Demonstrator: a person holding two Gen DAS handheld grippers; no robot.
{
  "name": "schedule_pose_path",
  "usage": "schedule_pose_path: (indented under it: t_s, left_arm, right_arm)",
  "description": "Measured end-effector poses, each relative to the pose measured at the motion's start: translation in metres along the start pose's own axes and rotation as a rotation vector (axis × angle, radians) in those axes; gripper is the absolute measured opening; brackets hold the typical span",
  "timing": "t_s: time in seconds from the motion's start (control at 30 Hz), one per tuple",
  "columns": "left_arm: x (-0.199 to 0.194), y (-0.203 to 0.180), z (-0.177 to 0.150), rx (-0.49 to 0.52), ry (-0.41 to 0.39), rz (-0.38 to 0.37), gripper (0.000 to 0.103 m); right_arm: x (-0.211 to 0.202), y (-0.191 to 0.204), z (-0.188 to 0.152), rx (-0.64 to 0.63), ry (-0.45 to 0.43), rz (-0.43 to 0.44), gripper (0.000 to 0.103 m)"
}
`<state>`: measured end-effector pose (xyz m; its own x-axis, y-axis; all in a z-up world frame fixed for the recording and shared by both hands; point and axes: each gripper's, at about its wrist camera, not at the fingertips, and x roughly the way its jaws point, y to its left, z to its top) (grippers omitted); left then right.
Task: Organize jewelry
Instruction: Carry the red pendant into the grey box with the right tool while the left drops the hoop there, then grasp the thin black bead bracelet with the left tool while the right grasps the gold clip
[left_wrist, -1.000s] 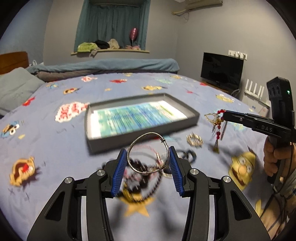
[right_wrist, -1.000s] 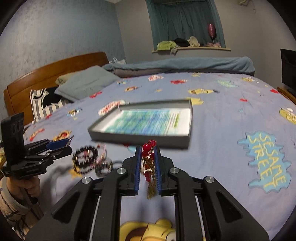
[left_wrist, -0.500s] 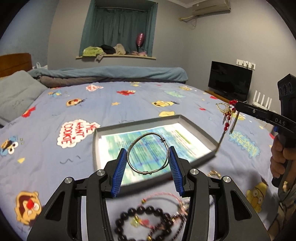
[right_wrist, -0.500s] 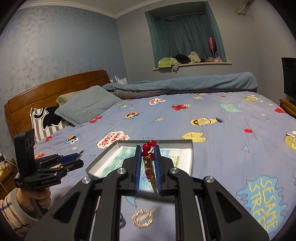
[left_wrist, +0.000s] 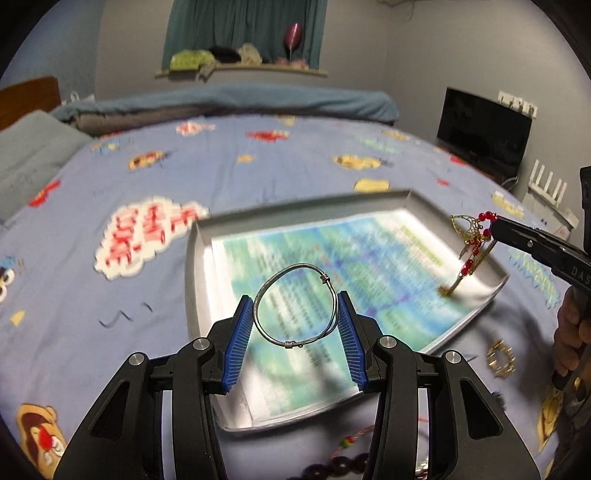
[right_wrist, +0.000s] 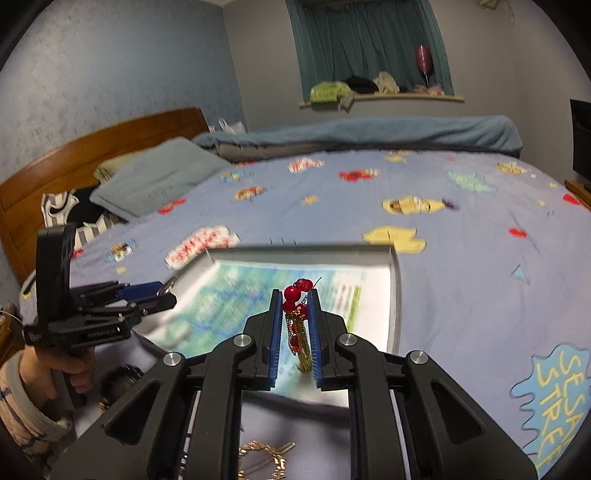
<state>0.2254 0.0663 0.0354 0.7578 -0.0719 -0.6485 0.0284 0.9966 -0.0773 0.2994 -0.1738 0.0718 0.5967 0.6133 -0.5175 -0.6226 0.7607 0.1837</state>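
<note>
My left gripper (left_wrist: 295, 314) is shut on a thin silver bangle (left_wrist: 295, 306) and holds it above the near left part of a grey tray (left_wrist: 195, 266) lined with a blue-green printed sheet. My right gripper (right_wrist: 293, 321) is shut on a red-bead and gold tassel ornament (right_wrist: 295, 321), which hangs over the tray's (right_wrist: 395, 295) near right corner. From the left wrist view the ornament (left_wrist: 471, 240) dangles from the right gripper's tip, its tassel end touching the sheet. The left gripper also shows in the right wrist view (right_wrist: 162, 295).
The tray lies on a blue cartoon-print bedspread (left_wrist: 110, 314). Dark bead bracelets (left_wrist: 332, 469) and a gold piece (left_wrist: 500, 360) lie on the bed near the tray's front edge. More gold jewelry (right_wrist: 266, 458) lies below the right gripper. Pillows and a headboard are at the far left.
Both grippers have moved forward and down over the tray with their pieces still held. The tassel ornament now reaches the tray's sheet.
</note>
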Motion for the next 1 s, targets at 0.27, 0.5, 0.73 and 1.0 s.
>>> schedule_pose_path:
  t_s: [0.27,0.5,0.73,1.0]
  left_arm:
    - [0.016,0.006,-0.006,-0.018,0.066,-0.024,0.048]
    - [0.011,0.009,-0.005,-0.037,0.043,-0.018,0.064]
    - [-0.017,0.01,-0.01,-0.074,-0.029,-0.044,0.076]
    - [-0.054,0.007,-0.035,-0.116,-0.073,-0.068,0.078]
  right_arm:
    - [0.017,-0.007,-0.013,0.019,0.07,-0.019,0.014]
    - [0.005,-0.002,-0.012,0.011,0.048,-0.036,0.023]
    - [-0.025,0.002,-0.018,0.013,0.005,-0.037,0.031]
    - [-0.05,-0.001,-0.039,0.049,-0.011,-0.041,0.04]
